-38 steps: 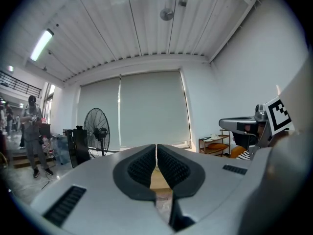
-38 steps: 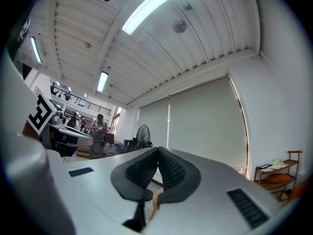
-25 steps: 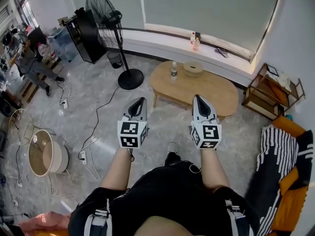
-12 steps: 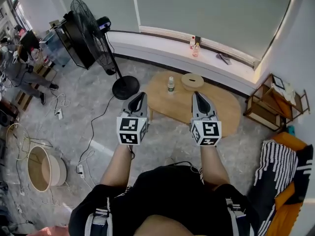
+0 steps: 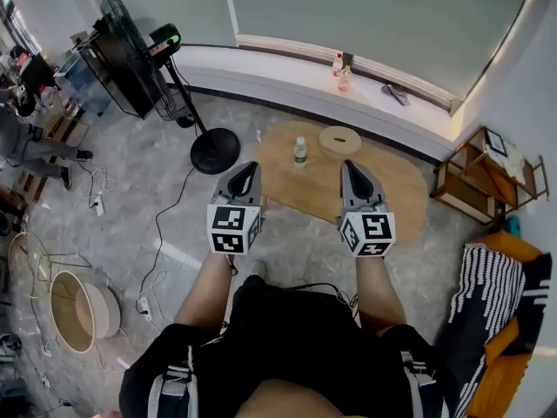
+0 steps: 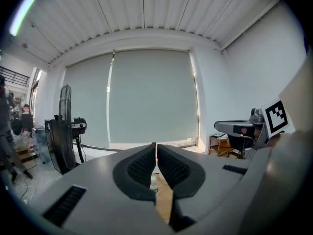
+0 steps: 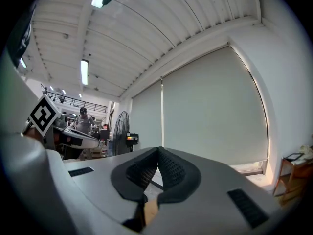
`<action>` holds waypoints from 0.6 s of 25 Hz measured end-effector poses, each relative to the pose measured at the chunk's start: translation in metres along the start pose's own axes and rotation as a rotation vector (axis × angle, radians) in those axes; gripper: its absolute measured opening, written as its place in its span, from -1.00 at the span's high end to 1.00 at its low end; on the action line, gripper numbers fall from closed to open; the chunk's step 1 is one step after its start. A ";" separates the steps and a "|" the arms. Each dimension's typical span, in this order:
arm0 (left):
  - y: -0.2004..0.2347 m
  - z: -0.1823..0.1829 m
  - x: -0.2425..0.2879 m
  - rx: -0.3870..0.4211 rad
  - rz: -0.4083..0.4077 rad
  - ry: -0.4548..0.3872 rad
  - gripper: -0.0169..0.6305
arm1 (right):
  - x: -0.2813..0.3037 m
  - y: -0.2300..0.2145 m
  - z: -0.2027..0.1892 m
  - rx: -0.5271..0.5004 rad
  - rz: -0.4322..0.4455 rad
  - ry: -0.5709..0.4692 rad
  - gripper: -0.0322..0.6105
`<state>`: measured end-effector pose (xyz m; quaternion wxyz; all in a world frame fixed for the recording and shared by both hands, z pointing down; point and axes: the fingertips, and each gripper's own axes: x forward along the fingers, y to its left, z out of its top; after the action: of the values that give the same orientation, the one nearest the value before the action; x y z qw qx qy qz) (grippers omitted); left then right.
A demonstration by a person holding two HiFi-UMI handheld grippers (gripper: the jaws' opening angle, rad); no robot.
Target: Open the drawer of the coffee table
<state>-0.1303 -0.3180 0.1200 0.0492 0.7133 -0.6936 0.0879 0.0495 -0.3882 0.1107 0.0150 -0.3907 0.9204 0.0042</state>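
An oval wooden coffee table [image 5: 396, 181] stands on the grey floor ahead of me, below the window ledge. No drawer front shows from this angle. On it stand a small bottle [image 5: 300, 151] and a round wooden bowl [image 5: 339, 140]. My left gripper [image 5: 246, 171] hovers over the table's near left edge, shut and empty. My right gripper [image 5: 352, 169] hangs over the table's middle, shut too, with nothing in it. In the left gripper view a sliver of the table top [image 6: 164, 202] and the bottle [image 6: 154, 182] show under the closed left gripper [image 6: 156, 145]. The right gripper [image 7: 158, 150] points level toward the blind.
A standing fan [image 5: 213, 149] stands left of the table. A wire shelf [image 5: 487, 181] is at the right wall; an orange seat with a striped cloth [image 5: 496, 286] sits lower right. Cables [image 5: 161, 233] and a round tub [image 5: 74, 307] lie on the floor at left. People stand far left.
I have walked toward the coffee table: it has slid down and nearer in the head view, and both grippers now hang over it. Both stay shut.
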 end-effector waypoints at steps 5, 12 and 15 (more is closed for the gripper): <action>0.052 -0.016 0.039 -0.016 -0.056 0.029 0.86 | 0.041 0.007 -0.017 0.009 -0.092 0.025 0.85; 0.117 -0.040 0.086 0.004 -0.220 0.055 0.86 | 0.092 0.040 -0.050 0.060 -0.178 0.057 0.85; 0.139 -0.059 0.103 0.002 -0.292 0.058 0.87 | 0.102 0.050 -0.070 0.065 -0.252 0.079 0.85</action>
<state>-0.2698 -0.4121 0.1901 0.0810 0.8038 -0.5806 0.1010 -0.0593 -0.4284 0.1771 -0.0079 -0.5022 0.8637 -0.0430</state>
